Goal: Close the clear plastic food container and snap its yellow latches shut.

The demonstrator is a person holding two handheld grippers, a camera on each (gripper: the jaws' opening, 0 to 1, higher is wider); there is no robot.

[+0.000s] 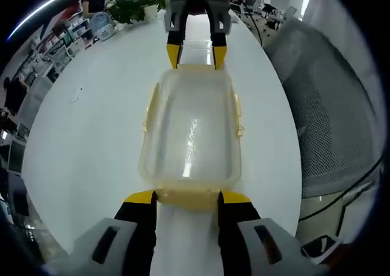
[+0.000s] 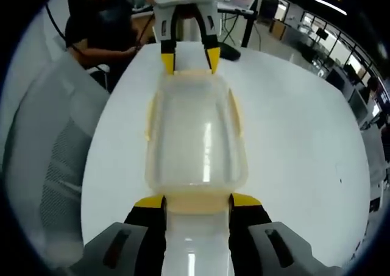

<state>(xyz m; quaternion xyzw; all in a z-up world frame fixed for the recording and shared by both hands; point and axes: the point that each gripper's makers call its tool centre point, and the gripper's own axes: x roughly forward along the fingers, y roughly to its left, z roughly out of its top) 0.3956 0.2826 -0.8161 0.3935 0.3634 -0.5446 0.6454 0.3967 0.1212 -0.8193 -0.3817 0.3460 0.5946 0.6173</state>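
The clear plastic container (image 1: 190, 130) lies on the white table (image 1: 91, 142) with its lid on. Thin yellow latches (image 1: 148, 110) run along both long sides. My left gripper (image 1: 187, 198) is open, its yellow-tipped jaws standing either side of the near end latch (image 1: 187, 200). At the far end my right gripper (image 1: 196, 55) is spread across the opposite end. In the right gripper view the same container (image 2: 194, 136) runs away from my open right gripper (image 2: 197, 201), whose jaws flank a yellow end latch (image 2: 196, 204). The left gripper (image 2: 187, 60) faces it.
A grey mesh chair (image 1: 332, 117) stands close to the table's edge, also seen as the chair (image 2: 55, 160) in the right gripper view. A potted plant (image 1: 134, 5) sits at the table's far end. A person (image 2: 97, 26) sits beyond the table.
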